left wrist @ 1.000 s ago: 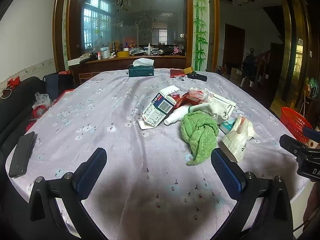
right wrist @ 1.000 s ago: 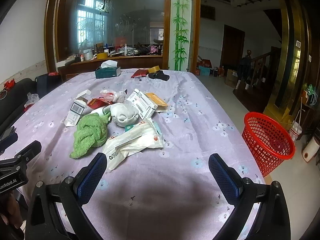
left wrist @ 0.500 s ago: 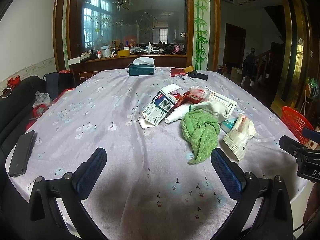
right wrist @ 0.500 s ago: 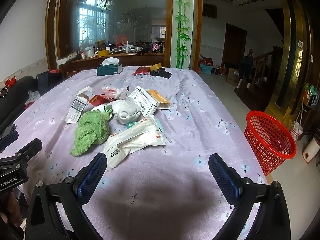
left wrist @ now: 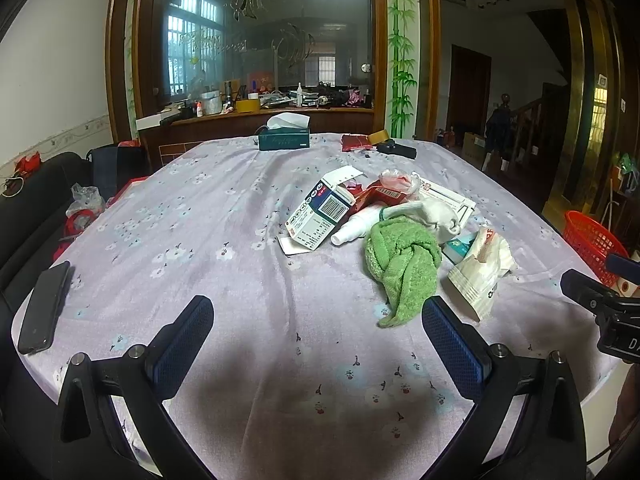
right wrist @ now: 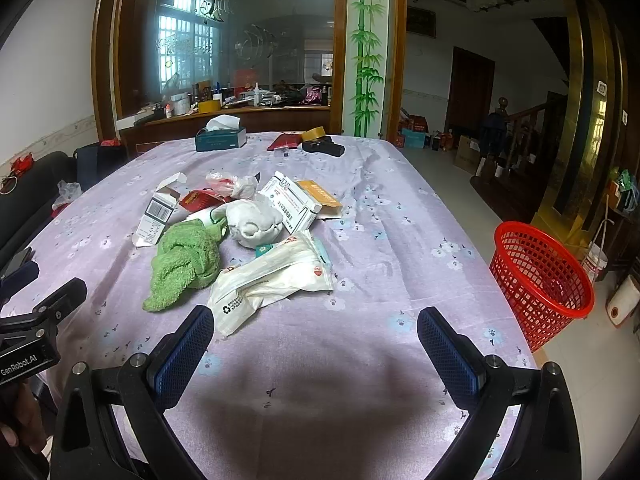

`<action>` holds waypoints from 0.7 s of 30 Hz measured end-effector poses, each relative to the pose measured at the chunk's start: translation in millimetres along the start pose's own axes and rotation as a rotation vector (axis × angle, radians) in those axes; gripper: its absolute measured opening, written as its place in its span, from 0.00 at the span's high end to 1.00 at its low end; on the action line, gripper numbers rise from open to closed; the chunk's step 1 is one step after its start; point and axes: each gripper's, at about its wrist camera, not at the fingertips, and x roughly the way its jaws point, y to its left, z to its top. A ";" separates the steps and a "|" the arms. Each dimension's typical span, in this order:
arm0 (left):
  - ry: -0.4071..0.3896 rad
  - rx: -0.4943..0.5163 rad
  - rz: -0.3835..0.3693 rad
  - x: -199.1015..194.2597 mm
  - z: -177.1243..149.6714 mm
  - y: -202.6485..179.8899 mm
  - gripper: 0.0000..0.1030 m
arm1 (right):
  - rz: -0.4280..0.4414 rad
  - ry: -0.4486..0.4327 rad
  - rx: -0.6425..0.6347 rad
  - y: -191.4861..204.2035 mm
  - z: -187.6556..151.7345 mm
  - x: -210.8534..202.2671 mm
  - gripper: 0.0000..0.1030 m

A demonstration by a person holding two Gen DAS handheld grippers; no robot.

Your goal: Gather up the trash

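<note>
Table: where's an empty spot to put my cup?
Bare cloth lies between the phone and the green towel, and right of the white bag toward the table edge by the red basket. The middle pile is crowded.

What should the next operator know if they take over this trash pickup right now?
Left gripper: open, empty, above the tablecloth.
Right gripper: open, empty, just short of the white plastic bag.
Trash pile mid-table: bag, green cloth, white wad, barcode box, other cartons and wrappers.
Red basket stands on the floor off the table's right edge.
Done: nothing picked up; basket contents unclear.
Left: move the whole pile into the basket.
</note>
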 end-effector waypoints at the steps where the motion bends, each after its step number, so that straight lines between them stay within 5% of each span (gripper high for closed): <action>1: 0.000 0.000 0.000 0.0 0.0 0.0 0.00 | 0.002 0.001 0.001 -0.2 0.3 0.4 0.00; 12: -0.005 0.037 -0.016 5.1 7.7 -4.8 0.00 | 0.002 0.013 0.007 -4.8 1.5 6.4 0.00; 21: 0.150 0.071 -0.151 55.1 33.3 -25.5 0.00 | 0.042 0.033 0.087 -38.7 14.5 11.7 0.12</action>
